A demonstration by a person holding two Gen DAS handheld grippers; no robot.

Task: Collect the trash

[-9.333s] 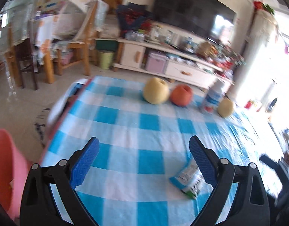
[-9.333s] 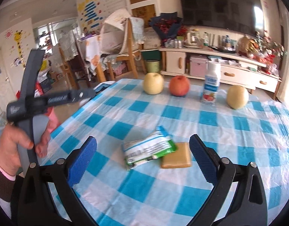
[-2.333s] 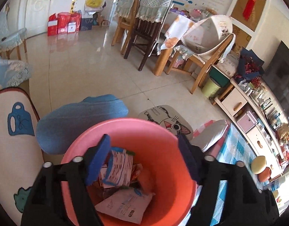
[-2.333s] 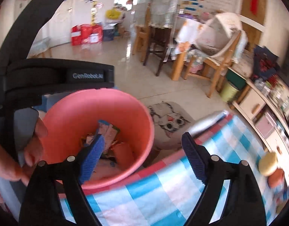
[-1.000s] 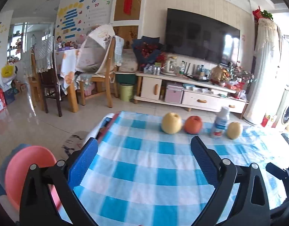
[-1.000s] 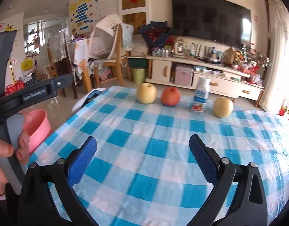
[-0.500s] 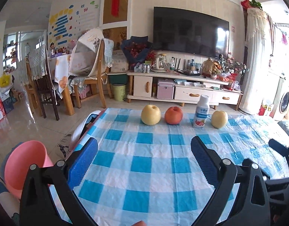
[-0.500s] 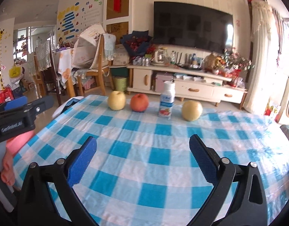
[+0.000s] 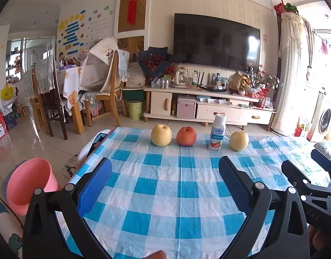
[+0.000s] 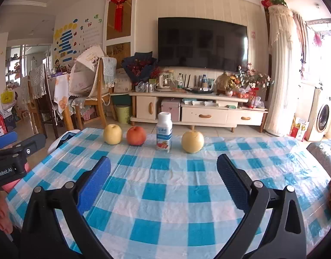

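Observation:
My left gripper (image 9: 165, 185) is open over the blue-and-white checked tablecloth (image 9: 165, 194), with nothing between its fingers. My right gripper (image 10: 163, 183) is open too, also empty, over the same tablecloth (image 10: 165, 194). A pink trash bucket (image 9: 29, 183) stands on the floor off the table's left edge; its contents are hidden from here. No wrapper or packet shows on the cloth. The right gripper's body (image 9: 312, 194) appears at the right edge of the left wrist view, and the left gripper's body (image 10: 12, 157) at the left edge of the right wrist view.
Along the table's far edge stand a yellow pear (image 9: 161, 138), a red apple (image 9: 186, 136), a small drink bottle (image 9: 217, 132) and another pear (image 9: 239, 141). Beyond are a TV cabinet (image 9: 208, 105), wooden chairs (image 9: 105, 95) and a green bin (image 9: 135, 110).
Both grippers swung away from the pink bucket, where trash was dropped, and back to face the table. The wrapper and the brown block seen earlier are gone from the cloth.

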